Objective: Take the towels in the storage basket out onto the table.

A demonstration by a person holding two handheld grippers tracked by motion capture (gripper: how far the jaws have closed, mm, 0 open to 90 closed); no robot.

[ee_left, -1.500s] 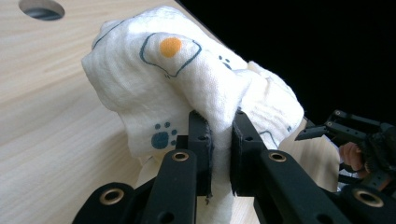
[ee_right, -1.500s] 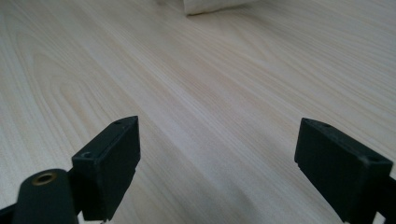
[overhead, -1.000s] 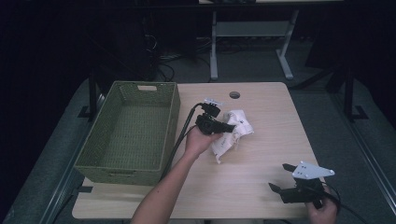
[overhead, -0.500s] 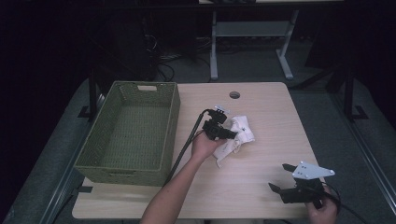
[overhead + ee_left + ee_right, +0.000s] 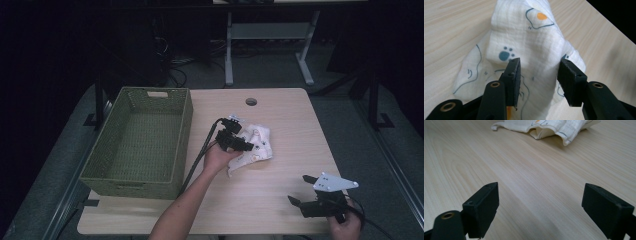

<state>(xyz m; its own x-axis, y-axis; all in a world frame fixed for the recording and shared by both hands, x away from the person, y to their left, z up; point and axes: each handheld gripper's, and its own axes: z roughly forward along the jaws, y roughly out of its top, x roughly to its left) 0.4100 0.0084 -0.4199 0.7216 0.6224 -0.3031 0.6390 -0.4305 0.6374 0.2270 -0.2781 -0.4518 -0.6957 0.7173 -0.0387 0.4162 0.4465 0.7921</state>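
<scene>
Jaws of your left gripper [image 5: 539, 75] stand parted around a raised fold of the white printed cloth [image 5: 524, 45], pads not yet pressed in. That cloth lies crumpled mid-worktop [image 5: 280, 115], just right of the green basket [image 5: 145, 145]. Your right gripper [image 5: 306, 192] rests near the front right edge, jaws spread wide, grasping nothing.

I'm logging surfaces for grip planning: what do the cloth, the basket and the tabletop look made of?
Cloth: soft white crinkled fabric, likely cotton muslin, matte, with printed paw and outline drawings. Basket: green woven weave, perhaps plastic or paper cord; the strands are too small to tell. Tabletop: pale wood-grain surface, smooth with slight sheen, probably laminate.
</scene>
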